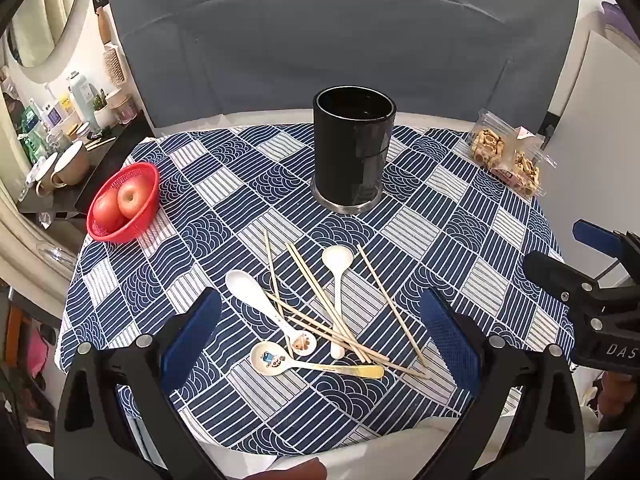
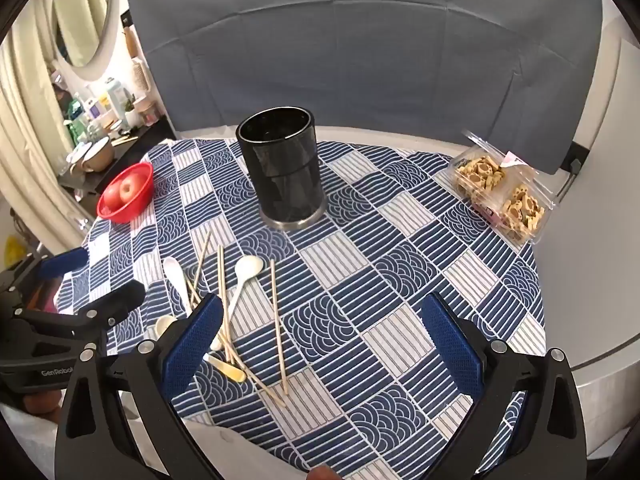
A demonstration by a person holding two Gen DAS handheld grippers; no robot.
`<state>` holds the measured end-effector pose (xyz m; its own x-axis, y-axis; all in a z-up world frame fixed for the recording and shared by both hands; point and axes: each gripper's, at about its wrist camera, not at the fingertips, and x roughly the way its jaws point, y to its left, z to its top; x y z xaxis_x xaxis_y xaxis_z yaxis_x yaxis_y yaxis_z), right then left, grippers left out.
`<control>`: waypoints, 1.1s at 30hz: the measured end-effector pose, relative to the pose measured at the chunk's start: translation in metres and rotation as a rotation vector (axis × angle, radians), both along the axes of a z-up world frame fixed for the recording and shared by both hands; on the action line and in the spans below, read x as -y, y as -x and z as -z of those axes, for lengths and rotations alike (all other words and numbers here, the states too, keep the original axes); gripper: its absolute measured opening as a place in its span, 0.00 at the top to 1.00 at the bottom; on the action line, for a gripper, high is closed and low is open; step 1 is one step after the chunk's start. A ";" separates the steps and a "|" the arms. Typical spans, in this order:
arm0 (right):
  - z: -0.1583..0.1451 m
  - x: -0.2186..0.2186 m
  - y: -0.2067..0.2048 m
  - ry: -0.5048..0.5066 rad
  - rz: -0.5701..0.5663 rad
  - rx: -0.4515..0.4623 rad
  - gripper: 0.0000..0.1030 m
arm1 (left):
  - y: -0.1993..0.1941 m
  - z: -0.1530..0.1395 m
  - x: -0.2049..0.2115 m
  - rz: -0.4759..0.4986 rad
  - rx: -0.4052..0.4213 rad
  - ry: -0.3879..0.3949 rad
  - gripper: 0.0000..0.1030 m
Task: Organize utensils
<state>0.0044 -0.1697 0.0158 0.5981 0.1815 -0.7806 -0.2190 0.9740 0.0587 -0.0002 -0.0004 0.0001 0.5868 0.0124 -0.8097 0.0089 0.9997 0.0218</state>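
left hand-held gripper wide open, empty | right hand-held gripper wide open, empty | spoons, chopsticks loose on surface | black holder upright, probably empty

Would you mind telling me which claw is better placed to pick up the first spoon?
Probably the left claw: open, with the spoons and chopsticks lying between its fingers. The right claw frames mostly bare tablecloth.

The left hand-held gripper hangs wide open above scattered white ceramic spoons and thin wooden chopsticks on the blue patterned cloth-covered surface; a tall black cylindrical holder stands upright beyond them.
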 end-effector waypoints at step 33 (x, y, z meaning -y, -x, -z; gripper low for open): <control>-0.001 0.000 0.000 0.000 0.001 0.006 0.07 | -0.002 0.004 -0.001 0.004 -0.016 0.013 0.06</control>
